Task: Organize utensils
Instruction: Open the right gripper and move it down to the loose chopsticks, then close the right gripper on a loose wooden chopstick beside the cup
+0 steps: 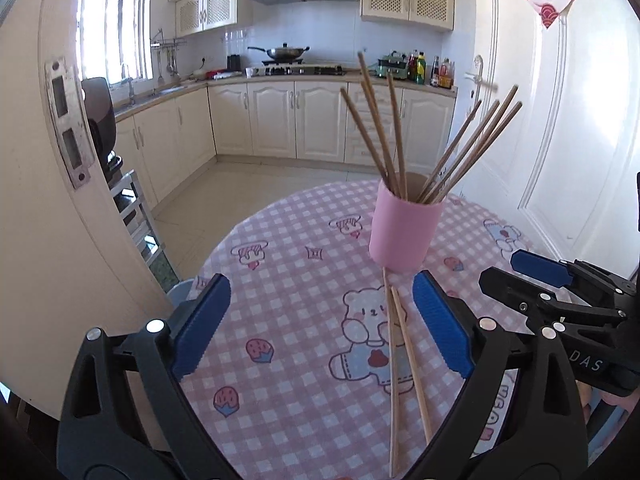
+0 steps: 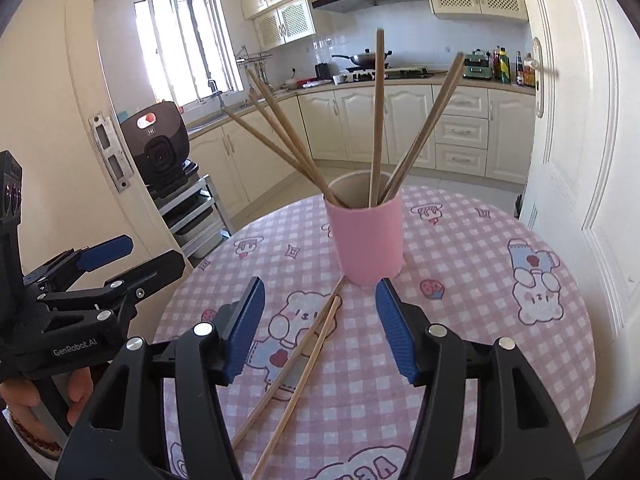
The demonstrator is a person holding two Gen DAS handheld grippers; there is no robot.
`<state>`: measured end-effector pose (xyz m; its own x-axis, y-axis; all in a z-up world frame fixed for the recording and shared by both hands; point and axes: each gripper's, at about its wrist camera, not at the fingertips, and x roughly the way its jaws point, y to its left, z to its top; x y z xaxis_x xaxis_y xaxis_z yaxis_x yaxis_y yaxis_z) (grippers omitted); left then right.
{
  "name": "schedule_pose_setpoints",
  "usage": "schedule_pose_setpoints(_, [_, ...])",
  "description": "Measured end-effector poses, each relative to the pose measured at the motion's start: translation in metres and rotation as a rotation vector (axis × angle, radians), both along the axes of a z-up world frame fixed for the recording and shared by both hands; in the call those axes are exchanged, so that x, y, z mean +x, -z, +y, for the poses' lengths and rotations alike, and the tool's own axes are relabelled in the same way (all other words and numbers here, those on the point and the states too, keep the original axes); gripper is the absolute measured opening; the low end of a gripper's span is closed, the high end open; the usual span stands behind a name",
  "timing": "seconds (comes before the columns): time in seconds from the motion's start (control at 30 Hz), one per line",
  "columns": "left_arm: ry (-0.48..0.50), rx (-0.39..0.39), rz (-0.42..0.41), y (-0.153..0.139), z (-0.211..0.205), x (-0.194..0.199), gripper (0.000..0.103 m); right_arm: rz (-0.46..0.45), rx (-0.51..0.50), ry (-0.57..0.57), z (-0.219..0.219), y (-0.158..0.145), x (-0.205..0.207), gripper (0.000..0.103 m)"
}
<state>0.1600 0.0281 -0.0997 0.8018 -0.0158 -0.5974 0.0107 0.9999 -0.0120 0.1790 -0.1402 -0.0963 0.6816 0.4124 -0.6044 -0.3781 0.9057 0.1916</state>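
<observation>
A pink cup (image 1: 406,228) (image 2: 366,236) stands upright on the round checked table (image 1: 288,280) (image 2: 480,320), holding several wooden chopsticks (image 1: 384,136) (image 2: 378,120) that fan outward. Two loose chopsticks (image 1: 404,360) (image 2: 308,356) lie on the cloth just in front of the cup, crossing at a narrow angle. My left gripper (image 1: 320,320) (image 2: 132,258) is open wide; the loose pair lies near its right finger. My right gripper (image 2: 320,320) (image 1: 516,274) is open, hovering with the loose pair between its blue pads (image 2: 244,328), which do not touch them. A hand (image 2: 40,400) holds the left gripper.
The table's rim curves close on the left and far side, with tiled floor beyond. A white door (image 2: 580,160) stands close on the right. A black appliance (image 2: 160,148) sits on a metal rack left of the table, beside a door frame. Kitchen cabinets line the back wall.
</observation>
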Motion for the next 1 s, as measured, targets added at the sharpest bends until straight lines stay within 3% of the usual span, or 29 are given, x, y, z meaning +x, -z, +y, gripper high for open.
schedule_pose_setpoints(0.27, [0.007,-0.025,0.177,0.048,0.010,0.016,0.091,0.164,-0.091,0.014,0.018,0.053,0.018,0.055])
schedule_pose_setpoints(0.5, [0.007,0.005,0.237,0.074,0.010,0.022,0.091,0.224,-0.182,-0.002,0.040,0.081,0.027,0.053])
schedule_pose_setpoints(0.57, [0.010,0.004,0.243,0.078,0.011,0.025,0.091,0.231,-0.212,-0.005,0.045,0.087,0.030,0.043])
schedule_pose_setpoints(0.67, [0.009,0.004,0.251,0.081,0.012,0.028,0.091,0.202,-0.262,-0.013,0.052,0.089,0.032,0.039])
schedule_pose_setpoints(0.8, [0.001,-0.005,0.267,0.087,0.012,0.035,0.091,0.189,-0.278,-0.032,0.052,0.090,0.038,0.032])
schedule_pose_setpoints(1.0, [-0.007,-0.029,0.305,0.095,0.009,0.048,0.091,0.207,-0.267,-0.066,0.040,0.089,0.046,0.013])
